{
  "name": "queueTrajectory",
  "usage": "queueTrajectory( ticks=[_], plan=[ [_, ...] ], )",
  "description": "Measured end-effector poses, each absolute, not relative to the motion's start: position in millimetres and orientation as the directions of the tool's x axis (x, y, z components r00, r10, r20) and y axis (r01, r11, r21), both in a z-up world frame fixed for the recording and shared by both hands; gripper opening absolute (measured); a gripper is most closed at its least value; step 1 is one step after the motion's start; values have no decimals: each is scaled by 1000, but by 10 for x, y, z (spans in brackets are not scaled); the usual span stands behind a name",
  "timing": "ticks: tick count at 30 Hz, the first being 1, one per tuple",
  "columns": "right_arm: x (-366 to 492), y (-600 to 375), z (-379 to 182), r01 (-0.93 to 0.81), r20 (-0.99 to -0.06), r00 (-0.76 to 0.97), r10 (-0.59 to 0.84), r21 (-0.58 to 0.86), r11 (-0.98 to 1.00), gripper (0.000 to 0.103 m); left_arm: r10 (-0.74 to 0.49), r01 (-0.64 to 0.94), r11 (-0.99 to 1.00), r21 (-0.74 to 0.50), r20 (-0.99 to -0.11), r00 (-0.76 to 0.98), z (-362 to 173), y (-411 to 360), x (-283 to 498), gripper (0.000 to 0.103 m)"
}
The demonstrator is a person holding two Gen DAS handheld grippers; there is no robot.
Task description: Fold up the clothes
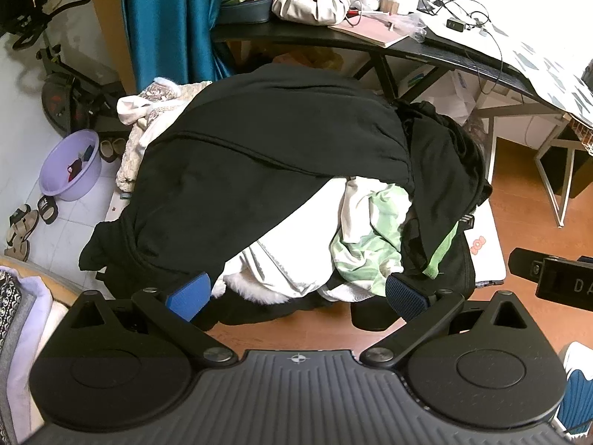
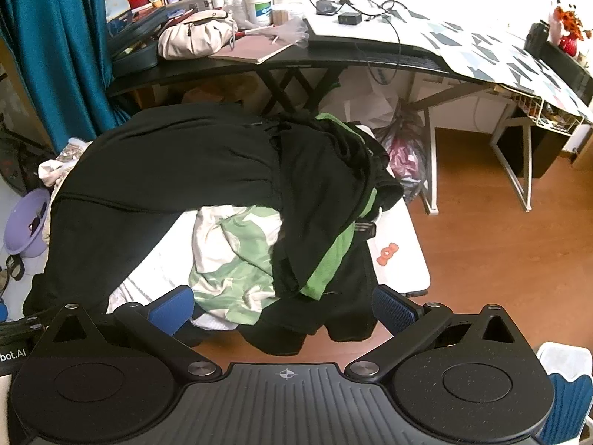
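A heap of clothes lies on a small white table [image 2: 411, 256]. A large black garment [image 1: 259, 155] [image 2: 166, 163] drapes over the top and left of the heap. Under it show a white and pale green garment [image 1: 367, 237] [image 2: 237, 259] and a black piece with a bright green lining [image 2: 333, 252] [image 1: 441, 248]. My left gripper [image 1: 298, 293] hovers open just before the heap's near edge, nothing between its blue pads [image 1: 189, 294]. My right gripper [image 2: 283, 309] is likewise open, above the near side of the pile, holding nothing.
A cluttered black desk [image 2: 296, 63] with a beige bag [image 2: 192, 37], cables and bottles stands behind the heap. A teal curtain [image 1: 163, 18] hangs at the left. A purple basin [image 1: 70, 167] and sandals sit on the tiled floor. Wooden floor [image 2: 500, 259] spreads to the right.
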State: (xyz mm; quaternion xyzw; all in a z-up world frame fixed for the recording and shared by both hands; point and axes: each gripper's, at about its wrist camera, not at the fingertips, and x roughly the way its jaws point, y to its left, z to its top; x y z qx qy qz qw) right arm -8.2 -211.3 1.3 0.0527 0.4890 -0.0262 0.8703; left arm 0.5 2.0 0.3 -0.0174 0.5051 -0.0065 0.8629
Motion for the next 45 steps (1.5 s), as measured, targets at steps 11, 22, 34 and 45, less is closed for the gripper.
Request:
queueTrajectory(
  ticks=[11, 22, 34, 45],
  plan=[
    [-73, -2088, 22, 95, -857, 516, 16, 76, 993, 102, -2, -19, 1000, -14, -874, 487, -46, 43, -8, 103],
    [-52, -1999, 40, 79, -858, 514, 15, 65, 995, 102, -15, -30, 999, -32, -885, 466, -62, 120, -2, 103],
    [-59, -1958, 34, 84, -856, 516, 16, 69, 994, 102, -13, -38, 999, -34, -888, 460, -42, 184, 21, 103],
    [-59, -1902, 27, 84, -858, 513, 19, 72, 994, 102, -15, -47, 998, -41, -890, 455, -52, 250, 18, 103]
  ],
)
